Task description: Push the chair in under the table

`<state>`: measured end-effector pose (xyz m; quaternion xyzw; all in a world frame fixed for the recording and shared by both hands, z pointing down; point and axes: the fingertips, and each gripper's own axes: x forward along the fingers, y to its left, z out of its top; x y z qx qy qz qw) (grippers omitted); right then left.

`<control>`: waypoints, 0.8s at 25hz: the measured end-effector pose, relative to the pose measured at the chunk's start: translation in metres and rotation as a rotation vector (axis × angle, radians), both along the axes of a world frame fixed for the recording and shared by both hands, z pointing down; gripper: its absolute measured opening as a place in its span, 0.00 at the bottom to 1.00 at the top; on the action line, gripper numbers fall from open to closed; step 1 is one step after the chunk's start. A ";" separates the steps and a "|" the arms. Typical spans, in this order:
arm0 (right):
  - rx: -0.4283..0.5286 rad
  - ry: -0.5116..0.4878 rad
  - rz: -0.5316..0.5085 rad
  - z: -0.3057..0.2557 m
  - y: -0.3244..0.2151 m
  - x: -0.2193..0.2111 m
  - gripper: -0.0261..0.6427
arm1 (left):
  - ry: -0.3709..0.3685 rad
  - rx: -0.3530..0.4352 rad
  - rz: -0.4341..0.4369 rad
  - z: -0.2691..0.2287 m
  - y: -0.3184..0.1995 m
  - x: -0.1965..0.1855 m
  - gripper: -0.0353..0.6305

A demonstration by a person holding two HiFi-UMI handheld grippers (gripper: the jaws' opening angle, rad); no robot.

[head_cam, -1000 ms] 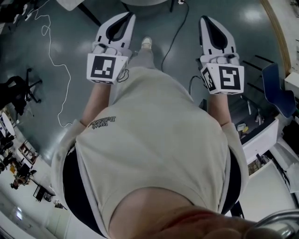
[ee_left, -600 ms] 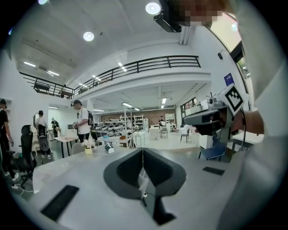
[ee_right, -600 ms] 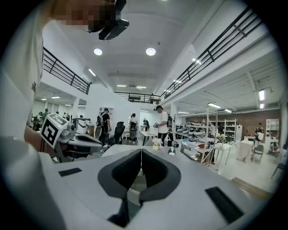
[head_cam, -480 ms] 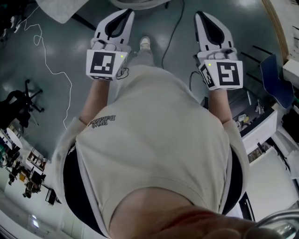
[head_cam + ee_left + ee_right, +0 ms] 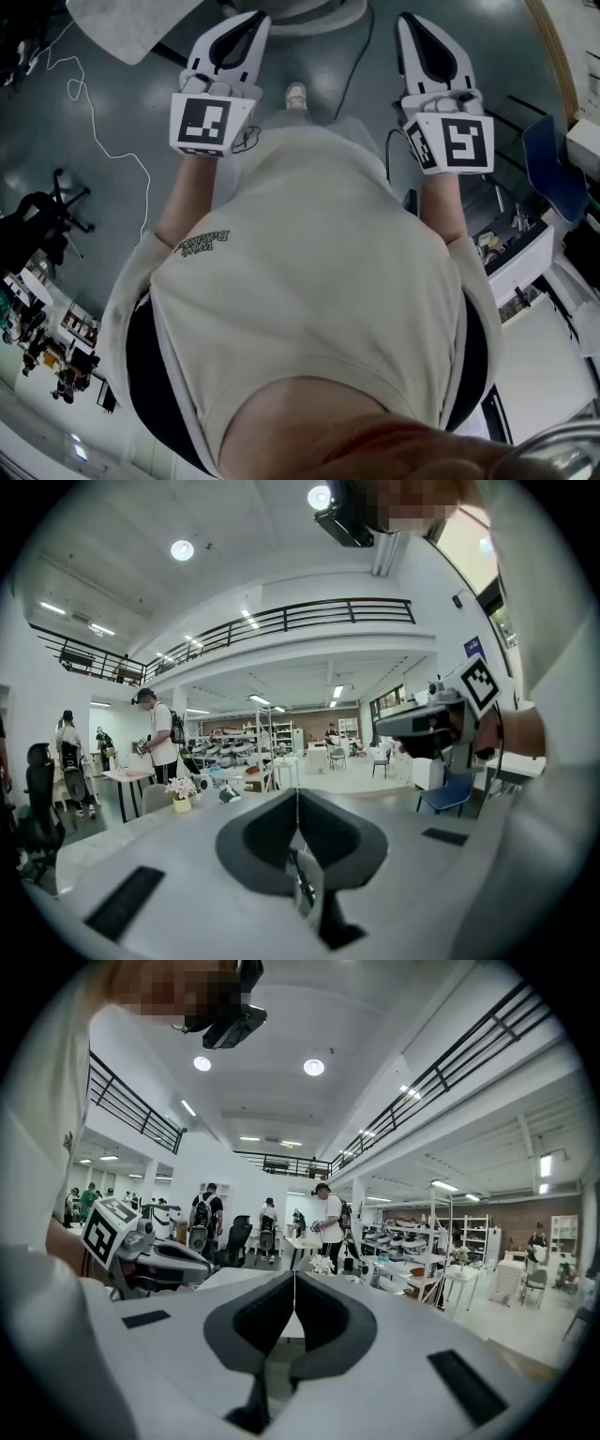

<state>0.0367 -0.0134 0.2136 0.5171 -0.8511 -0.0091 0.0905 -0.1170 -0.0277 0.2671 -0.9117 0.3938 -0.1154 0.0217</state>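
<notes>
Chair, blue, stands on glossy grey floor. Left of it, my right gripper and left gripper: jaws closed, empty. White cable farther left.

Big lab/workshop hall: mezzanine railing, shelf racks, worktables, ppl.

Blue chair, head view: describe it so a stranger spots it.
On the floor, look to the right edge, past the right gripper. The blue chair stands by white furniture. It alone is blue; the other chair, far left, is black.
</notes>
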 end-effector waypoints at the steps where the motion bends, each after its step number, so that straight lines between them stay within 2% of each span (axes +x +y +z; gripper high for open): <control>1: 0.001 0.002 -0.001 -0.001 -0.005 -0.002 0.06 | 0.000 0.001 -0.003 -0.001 -0.004 -0.002 0.07; 12: -0.008 0.025 -0.069 -0.002 -0.050 0.008 0.06 | -0.003 -0.011 -0.071 -0.003 -0.029 0.006 0.07; 16: -0.011 0.021 -0.131 0.002 -0.070 0.028 0.06 | -0.015 -0.011 -0.140 -0.002 -0.039 0.023 0.07; 20: -0.024 0.025 -0.231 0.010 -0.101 0.036 0.06 | -0.039 -0.011 -0.246 -0.001 -0.058 0.030 0.07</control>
